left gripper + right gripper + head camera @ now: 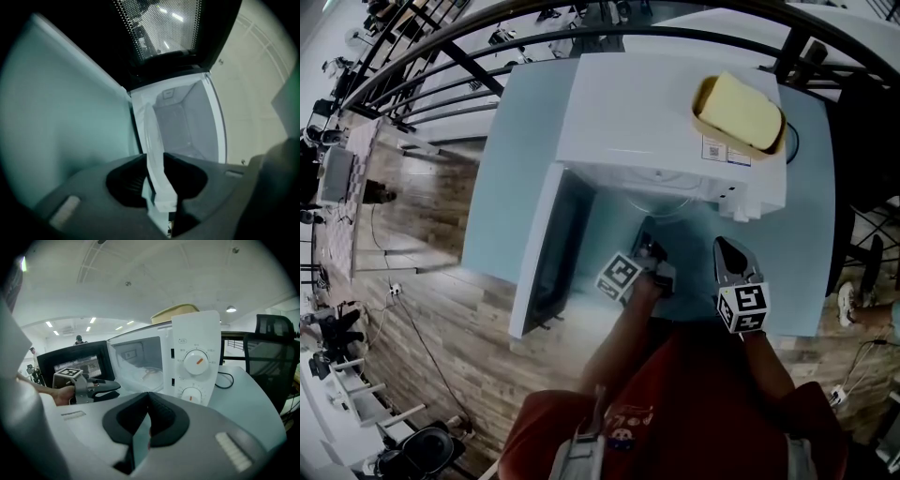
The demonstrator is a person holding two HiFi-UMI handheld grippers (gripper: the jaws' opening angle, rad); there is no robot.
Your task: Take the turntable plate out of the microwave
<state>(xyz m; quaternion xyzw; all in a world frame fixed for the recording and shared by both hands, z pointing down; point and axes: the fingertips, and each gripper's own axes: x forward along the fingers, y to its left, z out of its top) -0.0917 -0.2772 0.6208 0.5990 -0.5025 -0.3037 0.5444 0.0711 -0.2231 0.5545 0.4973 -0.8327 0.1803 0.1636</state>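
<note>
The white microwave [666,122] stands on a light blue table [502,187] with its door [548,253] swung open to the left. The glass turntable plate [143,373] lies inside the cavity. In the left gripper view the plate [151,131] shows edge-on as a pale curved strip running between the jaws. My left gripper [646,242] [157,161] [117,386] sits at the cavity mouth, jaws apart around the plate's near rim, pads not visibly pressing. My right gripper [724,246] [148,397] hovers in front of the control panel, shut and empty.
A tan basket with a yellow block [739,112] rests on top of the microwave. Two dials [199,361] are on the right panel, and a black cable [229,378] lies on the table beside it. A black chair [276,348] stands to the right.
</note>
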